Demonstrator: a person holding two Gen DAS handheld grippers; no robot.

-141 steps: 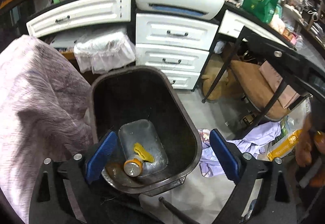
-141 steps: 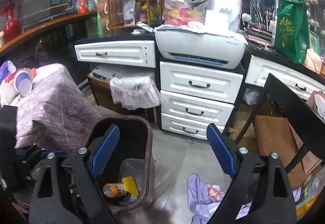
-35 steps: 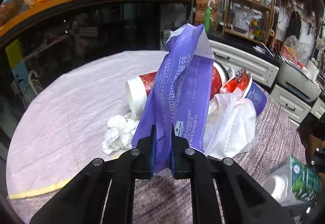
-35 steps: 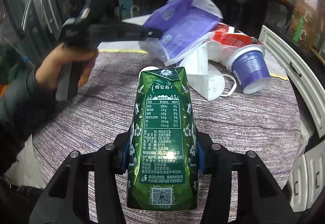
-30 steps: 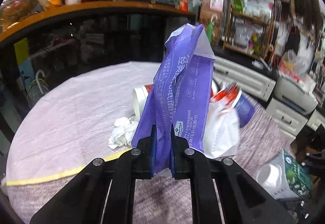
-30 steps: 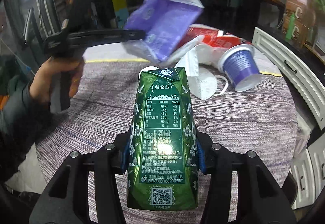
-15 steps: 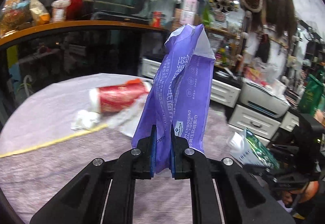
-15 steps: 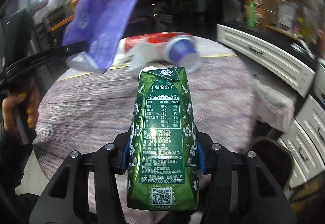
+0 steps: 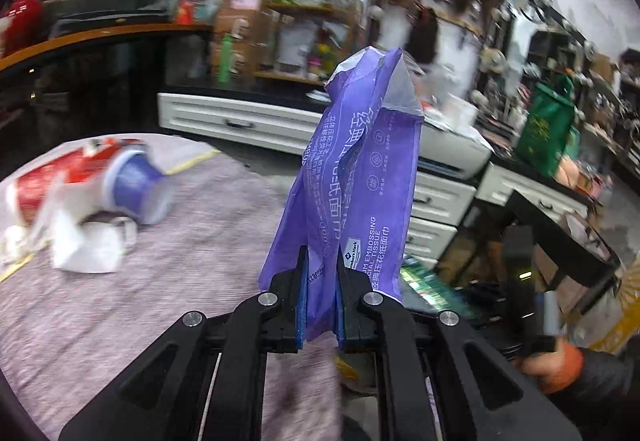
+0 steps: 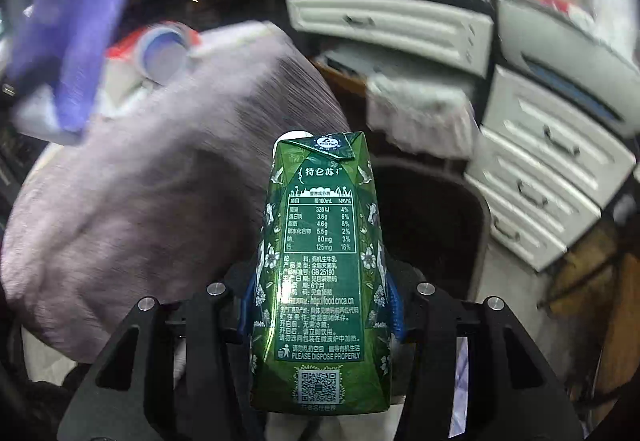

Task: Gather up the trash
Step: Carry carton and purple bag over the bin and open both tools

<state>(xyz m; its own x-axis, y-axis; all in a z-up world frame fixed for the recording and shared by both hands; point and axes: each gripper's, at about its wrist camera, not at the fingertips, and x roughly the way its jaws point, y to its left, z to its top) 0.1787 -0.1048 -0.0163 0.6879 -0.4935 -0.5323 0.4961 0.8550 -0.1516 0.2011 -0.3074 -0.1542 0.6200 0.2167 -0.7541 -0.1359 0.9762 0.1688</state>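
Note:
My left gripper (image 9: 319, 299) is shut on a purple tissue wrapper (image 9: 356, 177), which stands up between the blue pads over the table's right edge. A green milk carton (image 10: 320, 273) is pinched upright in my right gripper (image 10: 320, 305), off the table's edge and just in front of the dark bin (image 10: 432, 225) on the floor. The left wrist view shows the same carton (image 9: 430, 287) low right, with the hand (image 9: 548, 365) that holds that gripper. On the cloth-covered table (image 9: 140, 273) lie a red cup, a blue cup (image 9: 132, 187) and a white mask (image 9: 86, 245).
White drawers (image 10: 548, 169) and a printer (image 10: 568, 49) stand behind the bin. A white plastic-lined basket (image 10: 420, 117) sits under the counter. A black chair (image 9: 560, 241) and a green bag (image 9: 548, 129) are on the right. The tablecloth (image 10: 132, 217) hangs beside the bin.
Both grippers have swung right, off the table toward the drawers, each keeping its load. The right one has also dropped, and the bin has come into its view.

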